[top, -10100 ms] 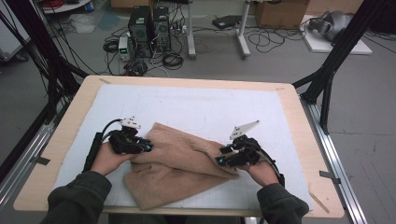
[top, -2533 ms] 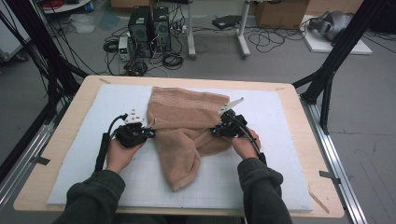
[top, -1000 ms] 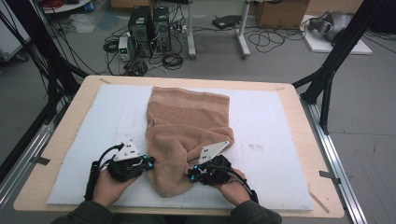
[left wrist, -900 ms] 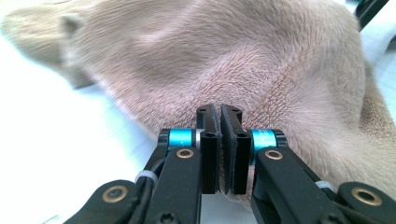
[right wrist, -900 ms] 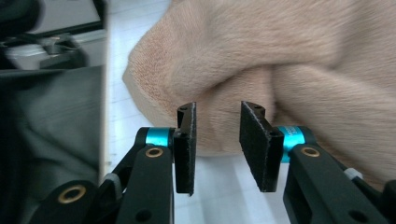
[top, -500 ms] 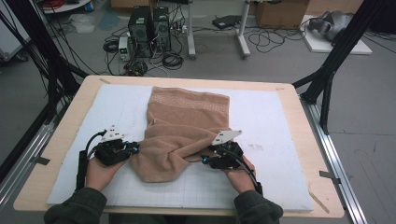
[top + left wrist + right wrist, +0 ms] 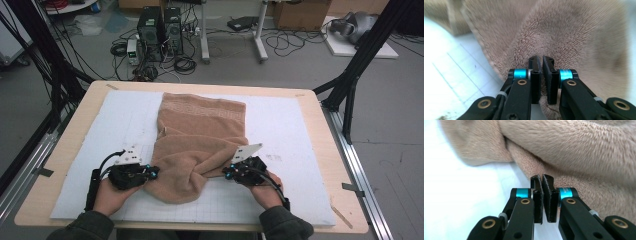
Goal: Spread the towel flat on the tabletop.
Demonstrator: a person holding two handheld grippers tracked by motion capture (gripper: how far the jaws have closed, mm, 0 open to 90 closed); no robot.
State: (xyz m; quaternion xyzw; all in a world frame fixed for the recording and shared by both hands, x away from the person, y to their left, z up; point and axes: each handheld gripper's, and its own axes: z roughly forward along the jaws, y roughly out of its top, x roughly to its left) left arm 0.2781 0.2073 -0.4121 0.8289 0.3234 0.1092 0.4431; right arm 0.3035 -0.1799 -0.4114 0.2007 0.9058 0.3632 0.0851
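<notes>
At the left of the high view, the left gripper [image 7: 150,172] is held low over the surface [image 7: 70,150] by the person's left hand [image 7: 111,195], its tip set against the left edge of the near end of a beige towel [image 7: 200,135]. In the left gripper view, the left gripper's jaws are seen drawn almost together, having just been closing, with a thin fold of the towel [image 7: 564,42] caught between the pads; the fabric is seen below the pads as well. The white gridded mat [image 7: 295,130] covering the surface is seen to the left of the jaws in that view.

The towel is laid along the middle of the mat, its far end flat and patterned with a woven band, its near end bunched and pulled into a rounded, folded-over lump between the two grippers.

At the right, the right gripper [image 7: 227,173] is held by the right hand [image 7: 267,192] against the right edge of the bunched end. In the right gripper view, its jaws are seen nearly shut, having just been closing, the tips pressed into the towel [image 7: 579,147] edge; whether fabric is actually pinched between the pads cannot be told.
</notes>
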